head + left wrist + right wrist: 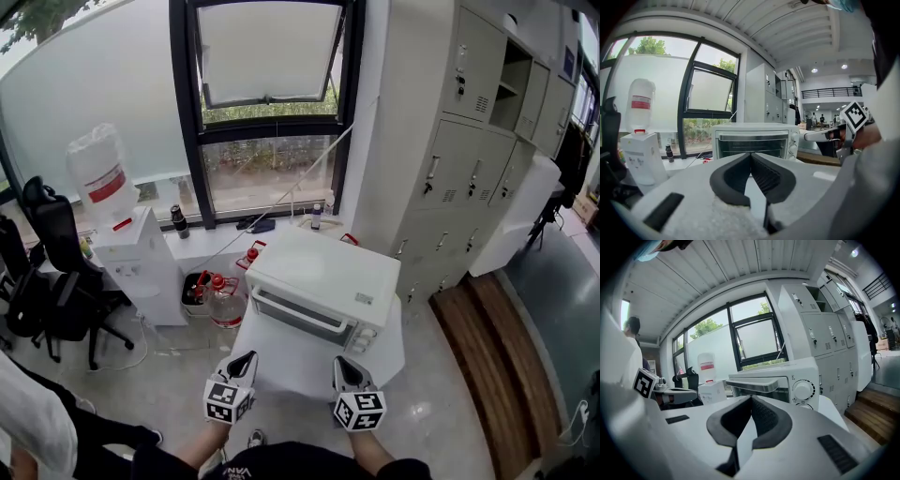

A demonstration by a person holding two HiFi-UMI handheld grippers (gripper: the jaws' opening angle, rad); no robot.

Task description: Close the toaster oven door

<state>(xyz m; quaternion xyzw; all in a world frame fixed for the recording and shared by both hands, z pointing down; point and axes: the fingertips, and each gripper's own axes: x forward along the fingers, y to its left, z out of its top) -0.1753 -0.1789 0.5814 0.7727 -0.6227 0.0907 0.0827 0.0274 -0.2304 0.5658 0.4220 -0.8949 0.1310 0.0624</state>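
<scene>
A white toaster oven [323,286] stands on a small white table [281,367], its front facing me. Its glass door [300,317] sits upright against the oven front, with the bar handle along the top edge. My left gripper [244,364] hovers at the table's near left edge, shut, nothing between its pads. My right gripper [348,371] is at the near right edge, also shut and empty. In the left gripper view the oven [754,140] lies straight ahead beyond the shut jaws [751,153]. The right gripper view shows the oven [785,383] and its knobs just past the shut jaws [751,397].
A water dispenser [141,262] with a large bottle [98,173] stands left of the table. Water jugs [220,298] sit on the floor between them. A black office chair [52,281] is far left. Grey lockers [469,159] and a wooden step [487,328] are on the right.
</scene>
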